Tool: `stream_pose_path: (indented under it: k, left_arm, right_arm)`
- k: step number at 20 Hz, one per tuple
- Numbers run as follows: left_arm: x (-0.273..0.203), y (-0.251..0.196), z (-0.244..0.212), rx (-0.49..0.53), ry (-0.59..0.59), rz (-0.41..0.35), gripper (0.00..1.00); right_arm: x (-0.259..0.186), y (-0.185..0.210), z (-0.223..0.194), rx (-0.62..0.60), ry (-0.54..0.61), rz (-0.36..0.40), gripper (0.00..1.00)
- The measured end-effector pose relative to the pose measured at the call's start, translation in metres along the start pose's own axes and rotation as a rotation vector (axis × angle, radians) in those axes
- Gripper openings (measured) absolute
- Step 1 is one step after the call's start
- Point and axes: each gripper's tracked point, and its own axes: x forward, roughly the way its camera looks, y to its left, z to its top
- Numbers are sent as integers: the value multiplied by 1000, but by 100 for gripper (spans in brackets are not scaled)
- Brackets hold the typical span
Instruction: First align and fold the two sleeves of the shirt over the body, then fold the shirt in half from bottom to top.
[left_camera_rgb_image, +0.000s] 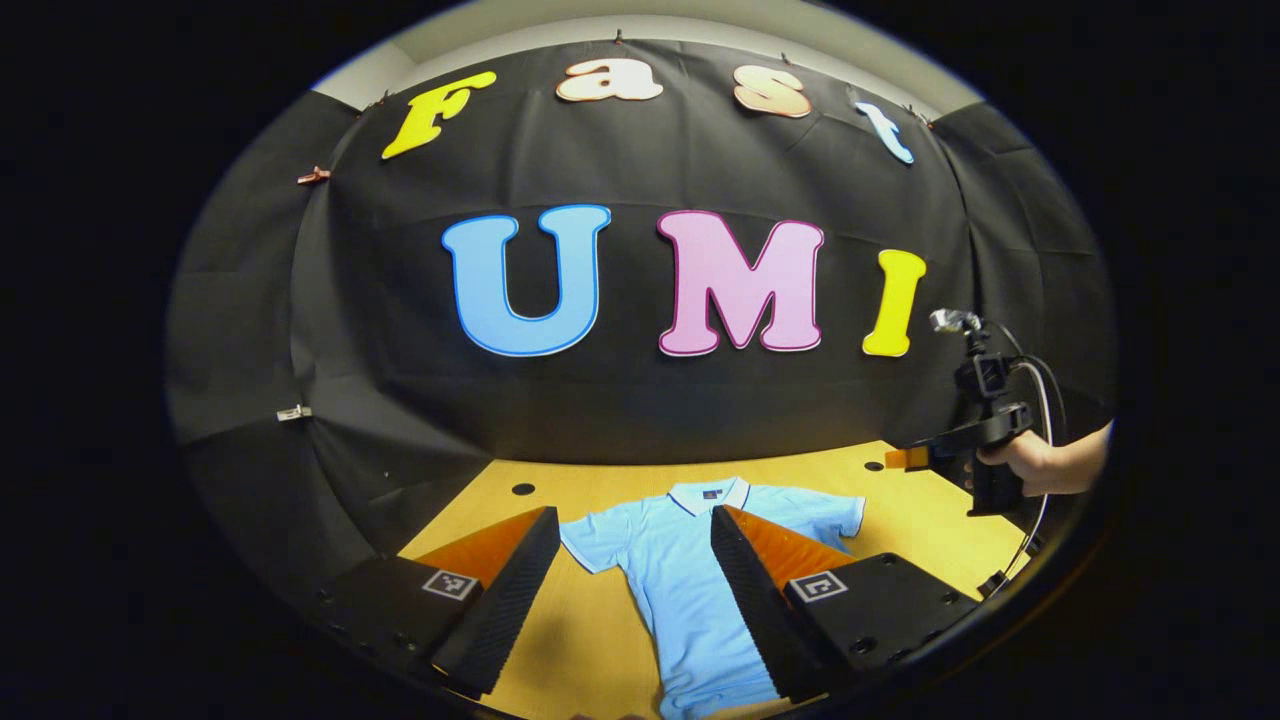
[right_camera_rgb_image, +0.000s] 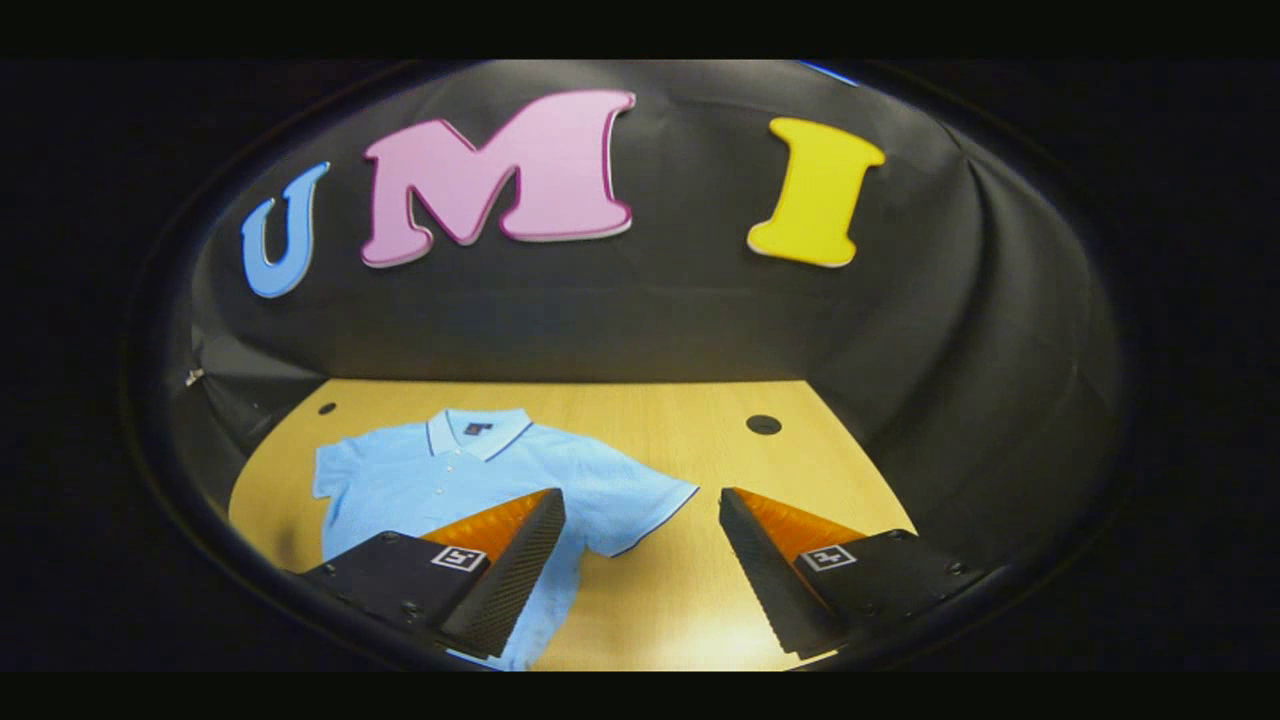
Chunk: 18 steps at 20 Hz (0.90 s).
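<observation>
Both hand-held grippers (left_camera_rgb_image: 635, 520) (right_camera_rgb_image: 640, 500) agape, aloft

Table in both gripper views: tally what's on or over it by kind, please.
Polo shirt, light blue, lying flat: 1
Grippers, both open, over the table: 2, namely left gripper and right gripper
Hand holding a gripper: 1
Total: 4

Your left gripper (left_camera_rgb_image: 634, 520) covers part of the shirt (left_camera_rgb_image: 680, 580) with its right finger, and the hem is cut off at the near edge of the left gripper view. In the right gripper view, your right gripper (right_camera_rgb_image: 641, 500) hides the shirt's lower left body. The collar label is too small to read. Your hand (left_camera_rgb_image: 1030, 462) is cut off at the forearm.
</observation>
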Motion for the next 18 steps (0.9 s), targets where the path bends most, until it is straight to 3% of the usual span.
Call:
stream_pose_path:
  k: [4,7,9,13,17,18]
  left_arm:
    - [18,8,-14,19,55,75,97]
    - [43,8,-35,20,108,105,97]
    - [57,3,-44,3,138,113,98]
    - [81,-8,-50,-37,151,100,97]
    - [99,-2,-53,-93,155,136,97]
    - [103,-1,-56,-123,157,146,97]
  right_arm:
    - [77,-15,-24,-49,95,-13,95]
    - [128,-26,-39,-52,133,-32,99]
    - [155,-31,-55,-45,172,-51,97]
    - [172,-35,-81,-17,236,-57,97]
    - [180,-28,-79,36,223,-33,96]
    - [179,-23,-82,68,237,-12,86]
